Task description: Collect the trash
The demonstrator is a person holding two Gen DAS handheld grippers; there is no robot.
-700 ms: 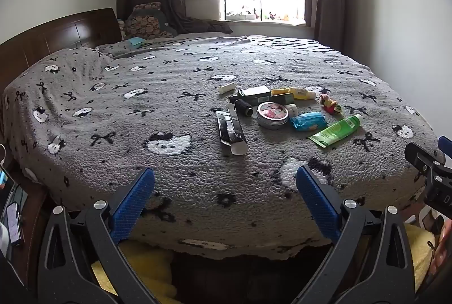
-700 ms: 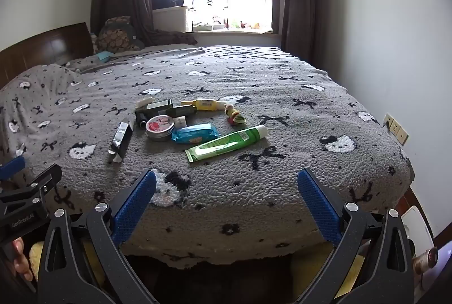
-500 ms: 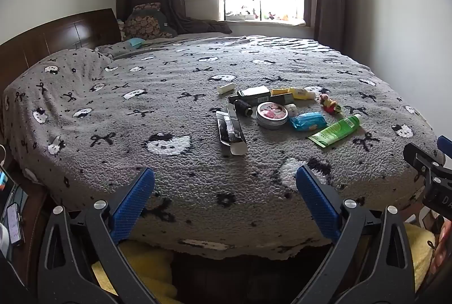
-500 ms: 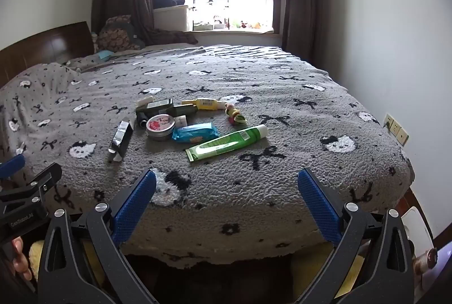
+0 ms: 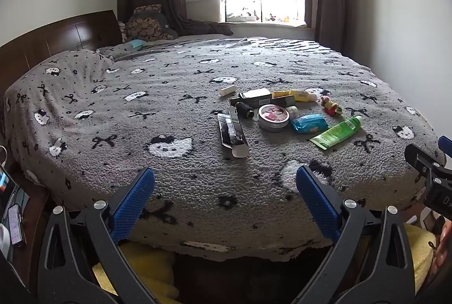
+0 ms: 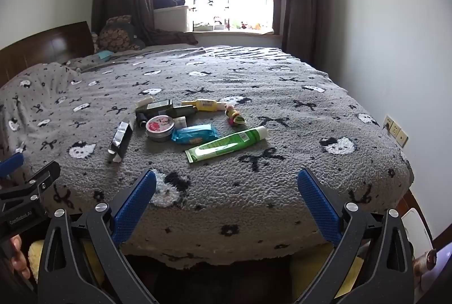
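The bed [image 5: 141,134] wears a rough, nubbly grey fleece cover. The headboard [image 5: 56,35] is glossy dark wood. A round tin [image 6: 160,127] looks like dull metal; the green tube [image 6: 226,144] and blue packet [image 6: 195,134] are shiny plastic.

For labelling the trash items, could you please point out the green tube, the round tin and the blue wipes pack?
green tube [image 6: 226,144]: right wrist view, mid-body.
round tin [image 6: 160,124]: right wrist view, lid centre.
blue wipes pack [image 5: 308,123]: left wrist view, top face.

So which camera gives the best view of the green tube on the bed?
The right wrist view: the green tube lies near the centre, large, with its side and white cap clear. In the left wrist view the same tube sits further right and looks smaller.
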